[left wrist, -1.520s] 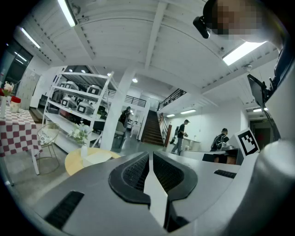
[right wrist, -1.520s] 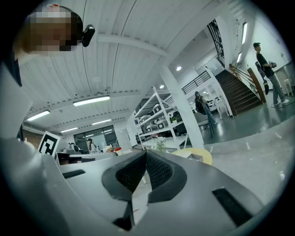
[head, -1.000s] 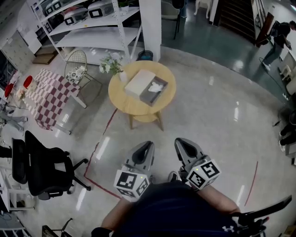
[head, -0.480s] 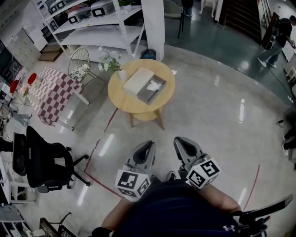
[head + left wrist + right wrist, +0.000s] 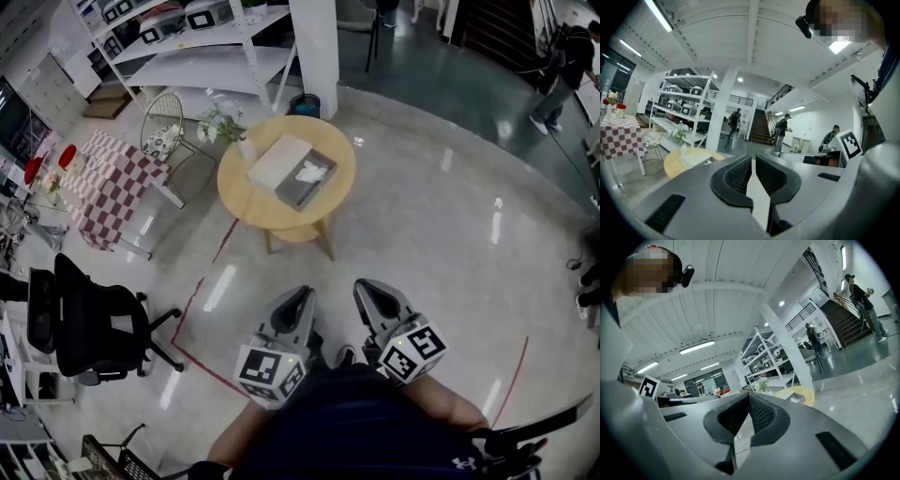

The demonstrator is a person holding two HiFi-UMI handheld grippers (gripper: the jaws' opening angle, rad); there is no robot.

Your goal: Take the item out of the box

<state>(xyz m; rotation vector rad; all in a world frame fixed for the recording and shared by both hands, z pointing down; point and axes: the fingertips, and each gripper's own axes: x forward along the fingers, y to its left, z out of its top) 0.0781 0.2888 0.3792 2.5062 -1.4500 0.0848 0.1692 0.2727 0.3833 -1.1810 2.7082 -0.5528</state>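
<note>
Evidently the task has not yet begun in any practical sense; the round yellow wooden desk (image 5: pixel 242 199) stands well apart from the person, across a stretch of polished grey floor (image 5: pixel 422 244). On that desk sits the shallow dark grey open box (image 5: pixel 294 193), with what appears to be its flat cream lid (image 5: pixel 278 160) lying just beside it and touching its edge. The crumpled white item (image 5: pixel 313 172) lies inside the box, and its material cannot be told at this range. A small vase of white flowers (image 5: pixel 225 124) stands at the desk's far-left rim, clear of the box.

The left gripper (image 5: pixel 302 293) and the right gripper (image 5: pixel 367 287) are both held low and close to the person's body, pointing forward, side by side and near each other. Each gripper's own view shows its jaws drawn together, with at most a thin slit between the pads and nothing held; the desk appears small and distant beyond them.

Assessment: the box appears already opened, so no lid work seems outstanding. Outstanding steps, by judgement, are the approach to the desk, opening one pair of jaws, gripping the white item, and lifting it clear of the box walls. No part of the extraction itself is done.
</note>
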